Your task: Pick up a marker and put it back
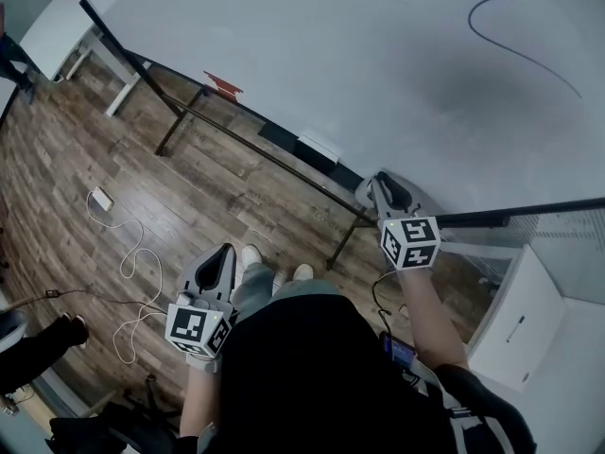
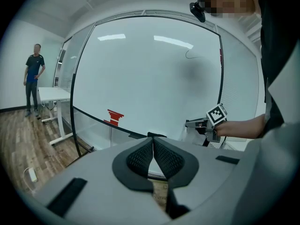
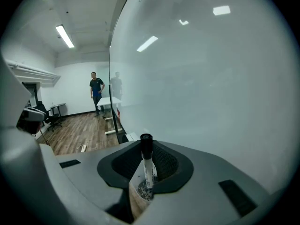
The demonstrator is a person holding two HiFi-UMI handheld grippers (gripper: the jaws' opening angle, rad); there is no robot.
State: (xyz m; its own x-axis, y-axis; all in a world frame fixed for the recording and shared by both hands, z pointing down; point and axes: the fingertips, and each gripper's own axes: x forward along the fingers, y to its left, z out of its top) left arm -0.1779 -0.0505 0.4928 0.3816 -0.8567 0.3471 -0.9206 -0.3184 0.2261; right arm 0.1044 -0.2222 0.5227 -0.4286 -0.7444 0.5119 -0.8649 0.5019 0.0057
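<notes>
Slim cylindrical marker [image 3: 147,165], white barrel with a black cap, pinched upright between the ribbed black pads of the right tongs [image 3: 148,150]. Cap poking just above the pad tips, close to the smooth, glossy whiteboard [image 3: 211,102]. In the head view, right tongs [image 1: 379,180] raised at the board's lower edge, with the marker-patterned cube on the wrist end.

Left tongs [image 2: 152,143] pressed together, mesh-textured pads meeting at the tips with nothing between them. Held lower and well apart from the right pair, over the floor [image 1: 85,159].

Thin curved blue line [image 1: 520,50] drawn high on the whiteboard [image 1: 331,55]. Thin black frame along the board's edge, with a small red stepped block [image 1: 223,86] sitting on it. Wood-plank floor, brown and streaked, with a looping white cable [image 1: 132,253] lying on it. A person [image 2: 33,78] standing far off at the left.
</notes>
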